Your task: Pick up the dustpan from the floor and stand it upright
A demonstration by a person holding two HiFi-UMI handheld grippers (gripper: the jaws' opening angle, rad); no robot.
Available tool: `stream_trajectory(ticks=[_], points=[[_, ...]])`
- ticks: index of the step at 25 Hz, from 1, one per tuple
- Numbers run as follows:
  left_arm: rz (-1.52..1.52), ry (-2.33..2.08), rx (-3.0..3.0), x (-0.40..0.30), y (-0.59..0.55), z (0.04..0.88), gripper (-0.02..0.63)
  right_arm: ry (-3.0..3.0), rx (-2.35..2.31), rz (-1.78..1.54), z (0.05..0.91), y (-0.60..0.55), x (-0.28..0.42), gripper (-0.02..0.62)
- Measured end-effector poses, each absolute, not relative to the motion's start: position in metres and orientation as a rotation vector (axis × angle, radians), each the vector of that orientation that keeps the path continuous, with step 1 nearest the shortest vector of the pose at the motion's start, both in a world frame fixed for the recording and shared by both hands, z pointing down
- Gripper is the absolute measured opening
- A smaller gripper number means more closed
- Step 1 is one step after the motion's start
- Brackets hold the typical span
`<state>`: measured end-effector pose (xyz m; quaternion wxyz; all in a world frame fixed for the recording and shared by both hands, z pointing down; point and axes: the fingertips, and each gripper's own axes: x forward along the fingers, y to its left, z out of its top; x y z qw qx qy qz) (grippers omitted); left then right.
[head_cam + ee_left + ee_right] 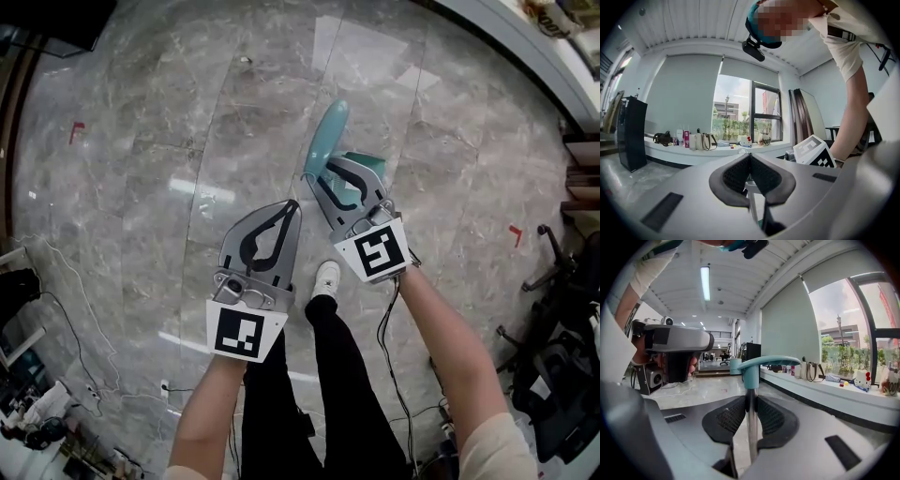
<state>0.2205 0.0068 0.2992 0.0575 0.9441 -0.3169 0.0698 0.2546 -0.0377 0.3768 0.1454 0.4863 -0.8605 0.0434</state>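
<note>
The dustpan's teal grip (330, 134) rises above my right gripper (313, 178), and part of its teal pan (364, 159) shows behind the jaws. In the right gripper view my right gripper (750, 397) is shut on the dustpan's thin metal pole (751, 432), which stands upright with the curved teal grip (764, 363) on top. My left gripper (293, 204) hangs beside it to the left, apart from the dustpan. Its fingertips (750, 157) meet and hold nothing. The person's shoe (326, 278) stands on the marble floor (169, 141) below both grippers.
Red tape marks (76, 130) (516, 232) lie on the floor. Cables (80, 309) trail at the left, and an office chair base (553, 262) stands at the right. A long window ledge (693, 152) carries bags and small items. A black cabinet (632, 133) stands by it.
</note>
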Motion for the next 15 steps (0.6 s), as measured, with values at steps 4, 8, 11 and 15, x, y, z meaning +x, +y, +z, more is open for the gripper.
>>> stream_trajectory(ticks=[4,8,11,15], points=[[0.218,-0.992,2.838,0.219,0.011,0.299,0.011,-2.514,1.361,0.174,0.376,-0.034,0.25,0.091],[0.218,-1.0,2.848,0.22,0.009,0.294,0.011,-2.494,1.333,0.223,0.375,-0.035,0.25,0.092],[0.208,-1.003,2.848,0.221,0.013,0.289,0.011,-2.504,1.323,0.233,0.376,-0.03,0.255,0.112],[0.204,-1.005,2.843,0.218,0.02,0.285,0.011,-2.46,1.324,0.233,0.372,-0.016,0.265,0.116]])
